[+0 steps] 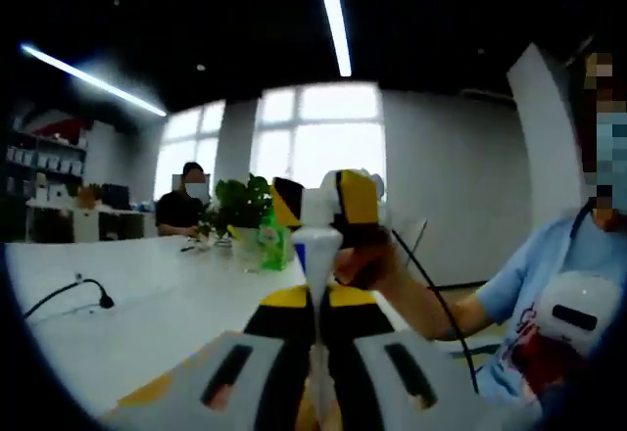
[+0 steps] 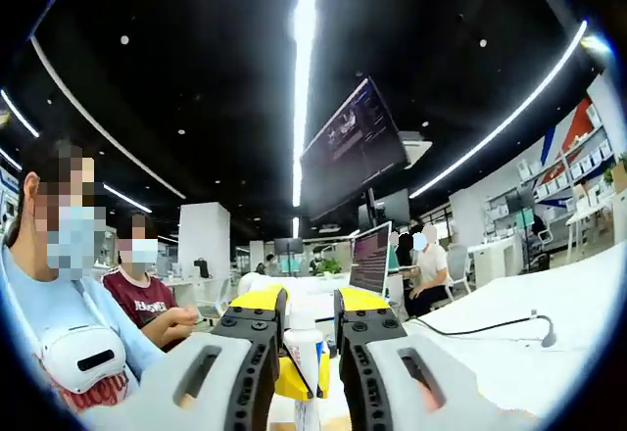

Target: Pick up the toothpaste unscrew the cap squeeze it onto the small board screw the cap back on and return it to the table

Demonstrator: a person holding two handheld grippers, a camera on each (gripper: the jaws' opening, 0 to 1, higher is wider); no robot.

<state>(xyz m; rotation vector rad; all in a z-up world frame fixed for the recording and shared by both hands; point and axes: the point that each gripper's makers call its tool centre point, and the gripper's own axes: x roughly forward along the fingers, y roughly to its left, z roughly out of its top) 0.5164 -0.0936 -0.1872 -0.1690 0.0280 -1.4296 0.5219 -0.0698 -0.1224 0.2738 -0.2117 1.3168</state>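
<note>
Toothpaste held aloft between both hand-held grippers

The left hand-held gripper [image 1: 315,299] clamps the toothpaste [image 1: 317,255] upright above the bench [image 1: 147,304]; the right hand-held gripper [image 2: 306,318] closes narrowly around its cap [image 2: 303,321]. A loose clamp would let the tube spin, leaving the cap stuck.

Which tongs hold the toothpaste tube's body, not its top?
The left tongs: shut low around the white toothpaste tube, while the right tongs pinch its top end.

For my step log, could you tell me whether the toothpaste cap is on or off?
Cannot tell: the right tool covers the top of the toothpaste, which the left tool grips lower down.
</note>
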